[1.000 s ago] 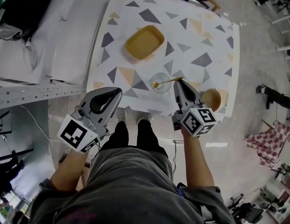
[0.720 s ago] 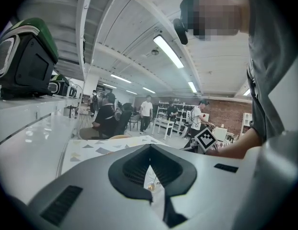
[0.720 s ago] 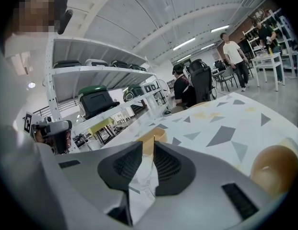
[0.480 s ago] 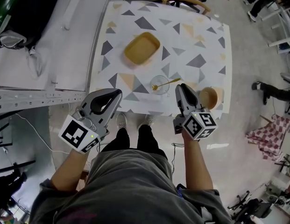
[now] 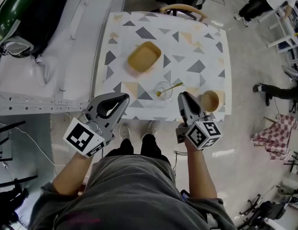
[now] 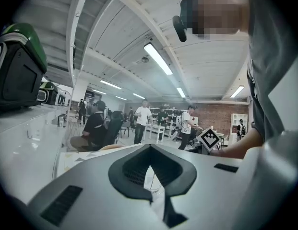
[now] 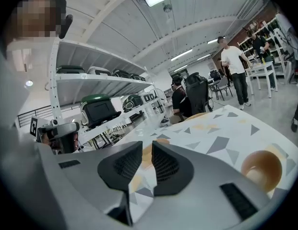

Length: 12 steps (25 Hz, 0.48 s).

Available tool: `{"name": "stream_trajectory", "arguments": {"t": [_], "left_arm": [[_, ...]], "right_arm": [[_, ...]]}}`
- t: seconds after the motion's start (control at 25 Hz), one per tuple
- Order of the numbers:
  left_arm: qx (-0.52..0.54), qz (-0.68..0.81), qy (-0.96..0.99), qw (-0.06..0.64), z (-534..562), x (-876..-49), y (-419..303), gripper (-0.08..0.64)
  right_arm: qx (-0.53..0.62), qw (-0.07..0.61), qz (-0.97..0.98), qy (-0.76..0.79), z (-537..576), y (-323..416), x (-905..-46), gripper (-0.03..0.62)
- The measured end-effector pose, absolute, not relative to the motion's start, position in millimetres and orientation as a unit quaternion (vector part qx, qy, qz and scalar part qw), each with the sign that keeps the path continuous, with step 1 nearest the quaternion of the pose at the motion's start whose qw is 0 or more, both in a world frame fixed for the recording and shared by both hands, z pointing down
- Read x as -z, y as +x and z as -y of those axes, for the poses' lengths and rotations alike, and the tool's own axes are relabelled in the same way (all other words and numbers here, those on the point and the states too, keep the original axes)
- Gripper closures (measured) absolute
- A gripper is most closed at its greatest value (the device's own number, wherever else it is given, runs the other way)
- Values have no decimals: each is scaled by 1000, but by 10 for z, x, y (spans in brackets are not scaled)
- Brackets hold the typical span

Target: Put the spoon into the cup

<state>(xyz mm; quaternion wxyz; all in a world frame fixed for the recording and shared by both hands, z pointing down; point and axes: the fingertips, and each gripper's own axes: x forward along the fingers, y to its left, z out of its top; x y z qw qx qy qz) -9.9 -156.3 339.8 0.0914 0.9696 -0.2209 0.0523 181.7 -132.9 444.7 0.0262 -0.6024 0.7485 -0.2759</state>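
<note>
Leaning in the clear cup [image 5: 163,89] by the near edge of the table [image 5: 206,42], the gold spoon [image 5: 171,86] is already sitting where the task wants it. The right gripper [image 5: 182,96] is hovering just right of it, jaws narrowly apart and empty. The left gripper [image 5: 123,99] is hanging with its tips together on nothing. Probably only drawing both grippers clear is remaining.

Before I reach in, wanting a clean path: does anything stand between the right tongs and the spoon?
Nothing visible does. Only bare table lies between the right tongs and the spoon, whose bowl sits in the cup.
</note>
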Motion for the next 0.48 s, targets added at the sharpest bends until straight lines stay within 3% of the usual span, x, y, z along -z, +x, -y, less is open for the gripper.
{"name": "stream_trajectory", "arguments": {"t": [0.48], "left_arm": [[-38, 194, 978, 72, 1509, -3199, -178, 545]], "right_arm": [[258, 39, -763, -591, 1168, 1511, -4139, 546]]}}
